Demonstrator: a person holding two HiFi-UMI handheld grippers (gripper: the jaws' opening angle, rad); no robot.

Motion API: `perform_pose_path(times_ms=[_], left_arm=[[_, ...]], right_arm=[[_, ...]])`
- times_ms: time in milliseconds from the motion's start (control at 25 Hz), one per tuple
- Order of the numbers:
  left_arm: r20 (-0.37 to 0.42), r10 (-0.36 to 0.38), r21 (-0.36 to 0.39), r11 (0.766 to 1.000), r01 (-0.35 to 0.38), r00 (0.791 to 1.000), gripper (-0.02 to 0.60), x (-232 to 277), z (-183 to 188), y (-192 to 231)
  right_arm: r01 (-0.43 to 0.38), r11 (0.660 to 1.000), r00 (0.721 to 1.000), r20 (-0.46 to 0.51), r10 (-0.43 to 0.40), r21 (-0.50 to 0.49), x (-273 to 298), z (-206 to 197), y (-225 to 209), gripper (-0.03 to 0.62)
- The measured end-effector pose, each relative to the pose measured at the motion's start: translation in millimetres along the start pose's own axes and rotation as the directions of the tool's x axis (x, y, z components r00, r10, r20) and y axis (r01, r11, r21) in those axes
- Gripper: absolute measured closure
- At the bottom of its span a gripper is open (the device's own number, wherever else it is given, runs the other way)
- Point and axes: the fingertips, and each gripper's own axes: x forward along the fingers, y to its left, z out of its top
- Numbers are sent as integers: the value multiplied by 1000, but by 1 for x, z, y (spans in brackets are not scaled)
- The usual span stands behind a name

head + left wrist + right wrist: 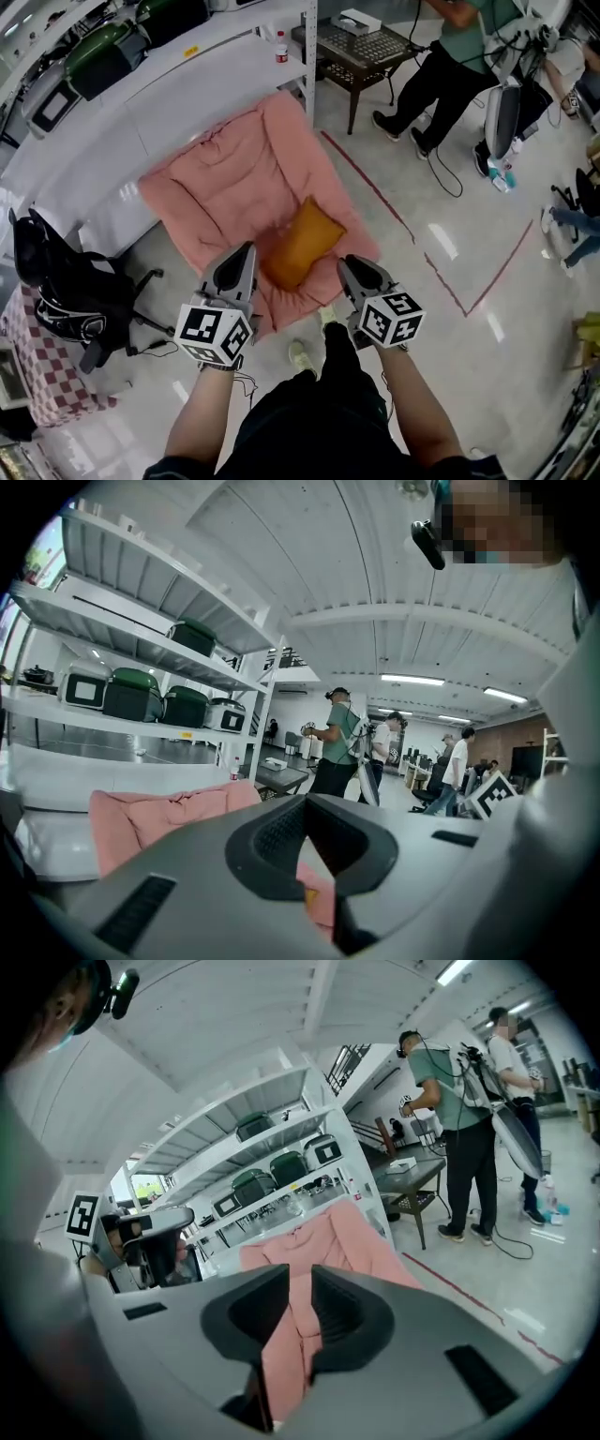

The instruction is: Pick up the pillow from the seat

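A: Where is the pillow?

B: The orange pillow (300, 246) lies on the pink seat (225, 187), toward its near edge. It is set diagonally, with one corner pointing to the far right. The seat is a padded cushion on the floor (441, 319), in front of a white shelf rack (216, 56).

A: And the two tools?

B: Both hang over the seat's near edge. The left hand-held gripper (247, 251) points at the pillow's near left side. The right hand-held gripper (349, 264) is just beside its right side. The pillow's near end lies between the two tips.

A: Does either have hold of it?

B: No. In the left gripper view the jaws stand a little apart in a narrow V. Pink cushion and a sliver of orange show through the gap, and nothing is pressed between the pads. In the right gripper view the jaws are parted by a thin slit, with only the pink seat showing through it. Both are empty.

A: Do the tips touch the pillow?

B: I cannot tell from the head view.

A: What else is around?

B: A black office chair (70, 291) stands to the left of the seat, apart from it. A line of red tape (375, 192) runs across the floor on the seat's right. Farther back, a small dark table (361, 52) stands next to the rack. A person in a green top (459, 37) stands beside it.
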Motion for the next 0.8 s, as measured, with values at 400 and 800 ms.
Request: perform_pose_path(times_ms=[400, 800], left_arm=[[-52, 50, -39, 998, -52, 997, 575, 73, -25, 39], [-156, 77, -66, 994, -89, 985, 575, 137, -72, 61]], right_arm=[[62, 996, 992, -113, -54, 69, 73, -34, -78, 522], [126, 982, 949, -306, -77, 143, 140, -113, -151, 493]])
